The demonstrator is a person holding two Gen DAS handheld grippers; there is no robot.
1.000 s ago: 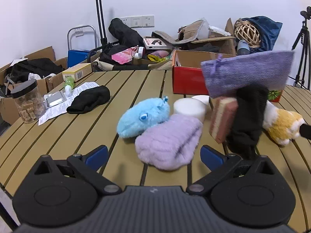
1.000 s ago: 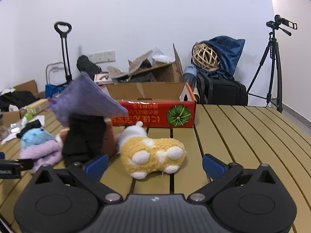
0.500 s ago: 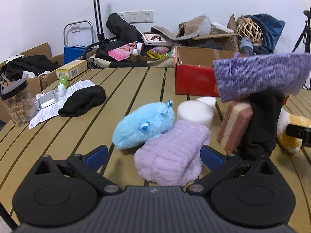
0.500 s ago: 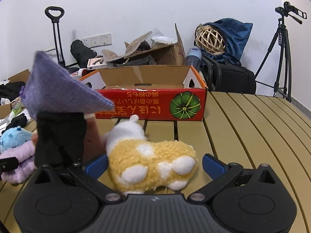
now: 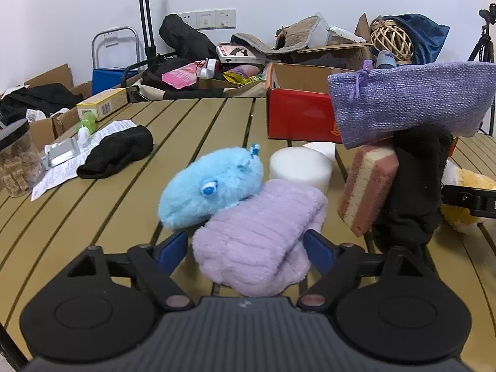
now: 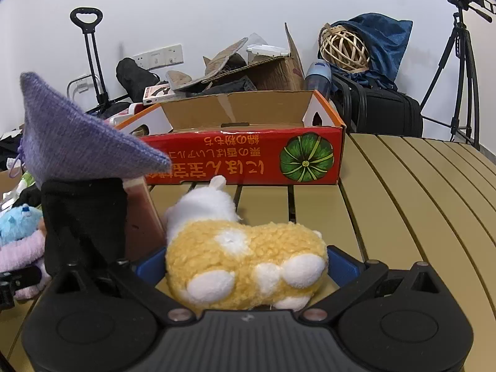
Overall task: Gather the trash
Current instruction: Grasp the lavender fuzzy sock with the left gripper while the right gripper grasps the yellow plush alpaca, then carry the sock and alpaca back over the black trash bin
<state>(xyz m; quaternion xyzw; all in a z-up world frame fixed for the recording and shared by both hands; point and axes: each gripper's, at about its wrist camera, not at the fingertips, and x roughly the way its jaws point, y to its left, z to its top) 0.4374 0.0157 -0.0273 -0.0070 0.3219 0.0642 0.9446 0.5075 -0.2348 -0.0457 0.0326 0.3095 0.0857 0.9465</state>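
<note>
A lilac fluffy sock (image 5: 260,232) lies on the slatted table between the open fingers of my left gripper (image 5: 246,248), with a blue plush (image 5: 210,186) leaning on it. A yellow and white plush (image 6: 245,260) lies between the open fingers of my right gripper (image 6: 245,266). An open red cardboard box (image 6: 248,155) stands behind it; it also shows in the left wrist view (image 5: 297,114). A purple drawstring pouch (image 5: 409,102) rests on a black cloth (image 5: 415,186) beside a pink striped sponge (image 5: 369,186).
Two white foam discs (image 5: 300,167) sit behind the sock. A black hat (image 5: 117,152), a paper sheet (image 5: 62,167), a green bottle (image 5: 85,125) and a jar (image 5: 18,161) lie at the left. Boxes, bags and a tripod (image 6: 462,62) stand beyond the table.
Both grippers have moved forward and lower: the lilac sock now sits between the left fingers and the yellow plush between the right fingers. Both stay open.
</note>
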